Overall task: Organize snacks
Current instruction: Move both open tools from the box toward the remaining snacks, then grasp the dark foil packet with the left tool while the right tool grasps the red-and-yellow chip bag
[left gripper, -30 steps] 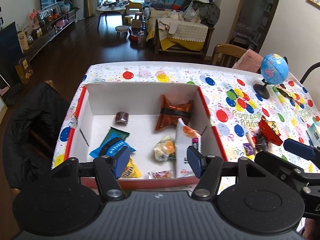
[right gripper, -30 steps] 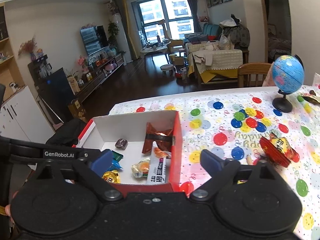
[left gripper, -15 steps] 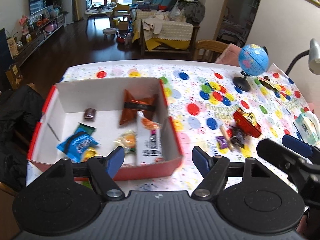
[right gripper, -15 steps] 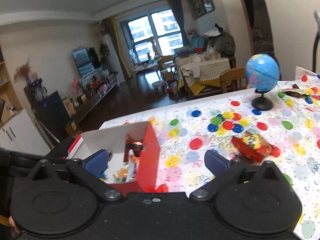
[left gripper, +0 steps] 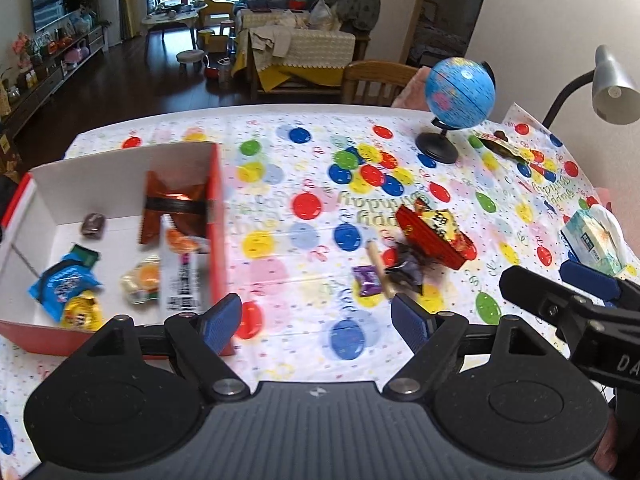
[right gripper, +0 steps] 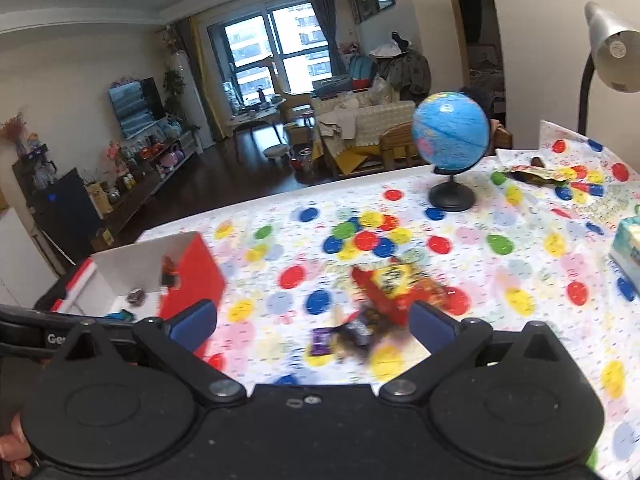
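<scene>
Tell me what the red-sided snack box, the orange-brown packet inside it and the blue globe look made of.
Red-sided white-lined snack box: likely cardboard, going by its thin, flat, matte walls.
Orange-brown snack packet: probably foil or plastic film; it is glossy, with a bright glint and a serrated edge.
Blue globe: apparently smooth plastic with a printed map and slight sheen, on a glossy black stand; material unclear.

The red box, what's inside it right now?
The red box holds an orange-brown packet, a small dark sweet, a blue wrapper, a yellow packet, an orange candy and a white packet. Beneath them is hidden.
</scene>
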The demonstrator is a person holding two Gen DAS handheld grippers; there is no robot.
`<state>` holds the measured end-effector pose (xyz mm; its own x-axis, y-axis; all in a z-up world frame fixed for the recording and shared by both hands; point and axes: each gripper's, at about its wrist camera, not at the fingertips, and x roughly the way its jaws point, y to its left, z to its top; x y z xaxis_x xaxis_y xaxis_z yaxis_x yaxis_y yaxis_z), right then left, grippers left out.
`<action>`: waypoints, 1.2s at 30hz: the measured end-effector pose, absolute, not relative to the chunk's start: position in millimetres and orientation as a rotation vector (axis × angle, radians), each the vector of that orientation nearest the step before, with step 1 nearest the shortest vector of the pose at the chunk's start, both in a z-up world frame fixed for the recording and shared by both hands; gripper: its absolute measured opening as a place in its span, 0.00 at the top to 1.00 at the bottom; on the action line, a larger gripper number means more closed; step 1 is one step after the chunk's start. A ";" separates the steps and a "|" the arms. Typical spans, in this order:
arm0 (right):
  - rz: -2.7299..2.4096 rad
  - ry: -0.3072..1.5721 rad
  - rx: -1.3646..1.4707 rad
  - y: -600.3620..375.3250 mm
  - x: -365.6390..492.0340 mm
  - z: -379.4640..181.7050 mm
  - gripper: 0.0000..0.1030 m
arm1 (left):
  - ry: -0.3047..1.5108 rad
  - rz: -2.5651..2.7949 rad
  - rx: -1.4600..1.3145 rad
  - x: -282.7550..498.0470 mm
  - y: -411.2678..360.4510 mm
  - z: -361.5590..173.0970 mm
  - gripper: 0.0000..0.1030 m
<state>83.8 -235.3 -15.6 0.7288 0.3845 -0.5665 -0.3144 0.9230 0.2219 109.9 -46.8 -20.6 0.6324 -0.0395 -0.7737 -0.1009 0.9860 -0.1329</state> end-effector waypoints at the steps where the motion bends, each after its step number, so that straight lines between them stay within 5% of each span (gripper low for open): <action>1: 0.376 0.653 0.111 -240.5 87.6 -16.7 0.01 | 0.888 0.037 -0.165 113.5 -52.7 -22.7 0.21; 19: 0.310 0.693 0.062 -295.0 171.5 -39.6 0.02 | 0.946 0.072 -0.141 181.4 -116.9 -60.5 0.21; 36: 0.236 0.883 0.121 -278.3 251.1 -91.5 0.13 | 1.033 0.043 -0.020 234.4 -136.4 -108.3 0.21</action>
